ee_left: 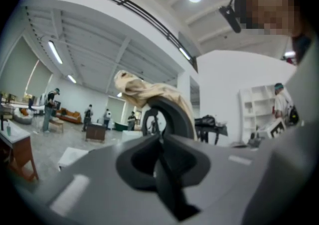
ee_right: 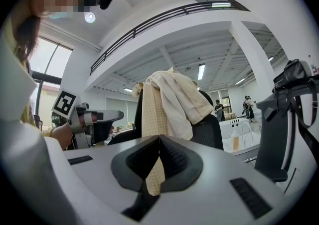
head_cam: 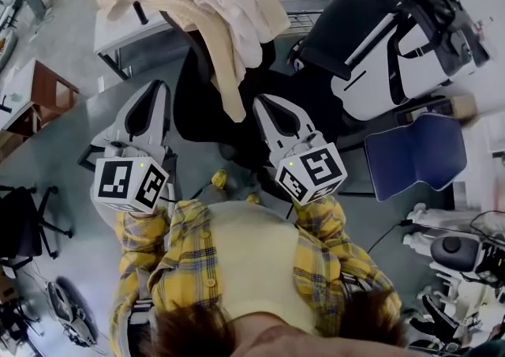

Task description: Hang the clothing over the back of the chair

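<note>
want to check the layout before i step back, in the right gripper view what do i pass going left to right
left gripper → clothing draped over the chair → white sink in the background → black bag at the right edge

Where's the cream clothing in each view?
Head view: clothing top centre, draped over the chair.
Left gripper view: clothing at centre, small and far off.
Right gripper view: clothing at centre, hanging down.
Shared landmark: black chair back.
</note>
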`<act>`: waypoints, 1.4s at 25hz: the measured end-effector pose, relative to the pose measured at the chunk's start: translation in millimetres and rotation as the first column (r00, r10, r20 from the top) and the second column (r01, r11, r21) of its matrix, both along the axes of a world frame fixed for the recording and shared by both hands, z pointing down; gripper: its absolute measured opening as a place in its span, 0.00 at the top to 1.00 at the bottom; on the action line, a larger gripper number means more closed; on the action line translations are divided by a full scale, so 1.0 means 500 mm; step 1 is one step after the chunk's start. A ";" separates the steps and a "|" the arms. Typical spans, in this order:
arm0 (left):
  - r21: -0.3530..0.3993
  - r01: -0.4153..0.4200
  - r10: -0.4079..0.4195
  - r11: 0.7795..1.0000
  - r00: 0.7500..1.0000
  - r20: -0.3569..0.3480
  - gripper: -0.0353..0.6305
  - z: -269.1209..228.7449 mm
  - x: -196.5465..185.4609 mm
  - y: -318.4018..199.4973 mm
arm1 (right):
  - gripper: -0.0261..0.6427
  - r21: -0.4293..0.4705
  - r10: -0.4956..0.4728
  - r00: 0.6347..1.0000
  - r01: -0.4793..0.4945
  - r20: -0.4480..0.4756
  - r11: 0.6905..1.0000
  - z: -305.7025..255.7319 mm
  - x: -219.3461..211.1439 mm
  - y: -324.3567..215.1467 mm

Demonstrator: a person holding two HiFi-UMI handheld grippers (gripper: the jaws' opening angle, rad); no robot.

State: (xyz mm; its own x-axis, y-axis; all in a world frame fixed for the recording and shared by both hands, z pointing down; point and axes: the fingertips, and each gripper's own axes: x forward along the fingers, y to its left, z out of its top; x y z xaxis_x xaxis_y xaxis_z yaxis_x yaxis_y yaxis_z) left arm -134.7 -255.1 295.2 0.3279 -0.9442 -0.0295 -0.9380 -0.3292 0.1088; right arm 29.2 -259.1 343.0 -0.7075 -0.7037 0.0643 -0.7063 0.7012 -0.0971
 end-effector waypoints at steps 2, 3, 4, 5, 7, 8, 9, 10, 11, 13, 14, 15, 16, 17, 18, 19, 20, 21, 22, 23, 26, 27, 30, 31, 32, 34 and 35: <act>-0.010 0.016 -0.016 1.000 0.999 0.051 0.91 0.013 0.004 0.004 | 0.94 0.005 -0.005 1.000 0.005 0.005 1.000 -0.003 0.001 0.006; -0.014 0.024 -0.023 1.000 0.997 0.076 0.91 0.019 0.006 0.006 | 0.94 0.005 -0.005 1.000 0.005 0.005 1.000 -0.003 0.002 0.008; -0.018 0.029 -0.027 0.999 0.995 0.099 0.91 0.024 0.008 0.008 | 0.94 0.005 -0.003 1.000 0.003 0.005 1.000 -0.002 0.004 0.009; -0.021 0.031 -0.028 0.999 0.993 0.118 0.91 0.028 0.012 0.010 | 0.94 0.006 0.000 1.000 0.000 0.006 1.000 -0.002 0.006 0.010; -0.030 0.025 -0.020 0.999 0.989 0.145 0.91 0.033 0.021 0.013 | 0.94 0.008 0.006 1.000 -0.006 0.010 1.000 -0.004 0.012 0.012; -0.035 0.019 -0.013 0.999 0.987 0.157 0.91 0.034 0.027 0.015 | 0.94 0.010 0.008 1.000 -0.008 0.012 1.000 -0.005 0.015 0.013; -0.038 0.014 -0.008 0.999 0.985 0.172 0.91 0.035 0.032 0.016 | 0.94 0.012 0.008 1.000 -0.009 0.014 1.000 -0.006 0.017 0.015; -0.038 0.013 -0.006 0.999 0.982 0.190 0.91 0.035 0.035 0.017 | 0.94 0.015 0.009 1.000 -0.009 0.015 1.000 -0.008 0.019 0.017; -0.035 0.016 -0.008 0.999 0.978 0.210 0.91 0.035 0.038 0.019 | 0.94 0.018 0.009 1.000 -0.010 0.015 1.000 -0.010 0.021 0.019; -0.029 0.024 -0.016 0.999 0.970 0.244 0.91 0.035 0.040 0.022 | 0.94 0.023 0.014 1.000 -0.015 0.018 1.000 -0.012 0.025 0.022; -0.028 0.025 -0.017 0.999 0.967 0.253 0.91 0.035 0.042 0.023 | 0.94 0.023 0.018 1.000 -0.018 0.019 1.000 -0.012 0.027 0.023; -0.030 0.022 -0.014 0.999 0.968 0.252 0.91 0.035 0.043 0.023 | 0.94 0.024 0.021 1.000 -0.022 0.019 0.999 -0.012 0.029 0.023; -0.034 0.017 -0.008 0.999 0.970 0.244 0.91 0.037 0.045 0.024 | 0.94 0.024 0.023 1.000 -0.024 0.018 0.999 -0.013 0.029 0.023; -0.039 0.012 -0.003 0.999 0.973 0.232 0.91 0.039 0.045 0.025 | 0.94 0.026 0.024 1.000 -0.024 0.016 0.999 -0.013 0.029 0.023; -0.043 0.009 0.001 0.999 0.975 0.222 0.91 0.041 0.046 0.027 | 0.94 0.028 0.025 1.000 -0.025 0.014 0.999 -0.013 0.029 0.023; -0.046 0.008 0.002 0.999 0.977 0.215 0.91 0.043 0.046 0.028 | 0.94 0.030 0.027 1.000 -0.027 0.013 0.999 -0.013 0.030 0.024; -0.048 0.008 0.002 0.999 0.977 0.212 0.91 0.044 0.047 0.029 | 0.94 0.032 0.030 0.999 -0.030 0.012 0.999 -0.014 0.032 0.025; -0.048 0.010 0.001 0.999 0.977 0.211 0.91 0.045 0.047 0.029 | 0.94 0.035 0.033 0.999 -0.033 0.011 0.999 -0.015 0.034 0.025; -0.049 0.010 0.001 0.999 0.978 0.210 0.91 0.045 0.047 0.030 | 0.94 0.037 0.035 0.999 -0.035 0.010 0.999 -0.016 0.035 0.025; -0.049 0.010 0.000 0.999 0.978 0.209 0.91 0.045 0.047 0.030 | 0.94 0.038 0.036 0.999 -0.036 0.009 0.999 -0.017 0.036 0.025; -0.053 0.011 0.000 0.999 0.979 0.205 0.91 0.046 0.043 0.029 | 0.94 0.037 0.036 0.999 -0.037 0.012 0.999 -0.019 0.032 0.023; -0.055 0.011 0.000 0.998 0.979 0.204 0.91 0.047 0.041 0.029 | 0.94 0.035 0.035 0.999 -0.035 0.015 0.999 -0.019 0.030 0.022; -0.058 0.010 0.001 0.998 0.981 0.194 0.91 0.048 0.038 0.030 | 0.94 0.024 0.024 0.999 -0.025 0.032 0.999 -0.020 0.025 0.021; -0.057 0.009 0.002 0.998 0.981 0.192 0.91 0.046 0.038 0.030 | 0.94 0.019 0.020 0.999 -0.021 0.041 1.000 -0.021 0.024 0.020; -0.056 0.007 0.004 0.998 0.981 0.192 0.91 0.045 0.039 0.030 | 0.94 0.015 0.017 0.999 -0.018 0.049 1.000 -0.021 0.024 0.020; -0.055 0.004 0.006 0.998 0.981 0.194 0.91 0.044 0.040 0.028 | 0.94 0.009 0.014 0.998 -0.015 0.057 1.000 -0.022 0.021 0.017; -0.055 0.004 0.006 0.998 0.981 0.194 0.91 0.044 0.040 0.027 | 0.94 0.008 0.014 0.998 -0.014 0.057 1.000 -0.022 0.020 0.016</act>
State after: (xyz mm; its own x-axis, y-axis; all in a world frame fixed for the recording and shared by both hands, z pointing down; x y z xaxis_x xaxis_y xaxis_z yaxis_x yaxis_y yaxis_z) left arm -114.7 -241.3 317.5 0.3232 -0.9424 0.0864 -0.9427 -0.3286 -0.0575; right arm 39.4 -250.8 332.0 -0.6999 -0.7140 0.0177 -0.7095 0.6923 -0.1315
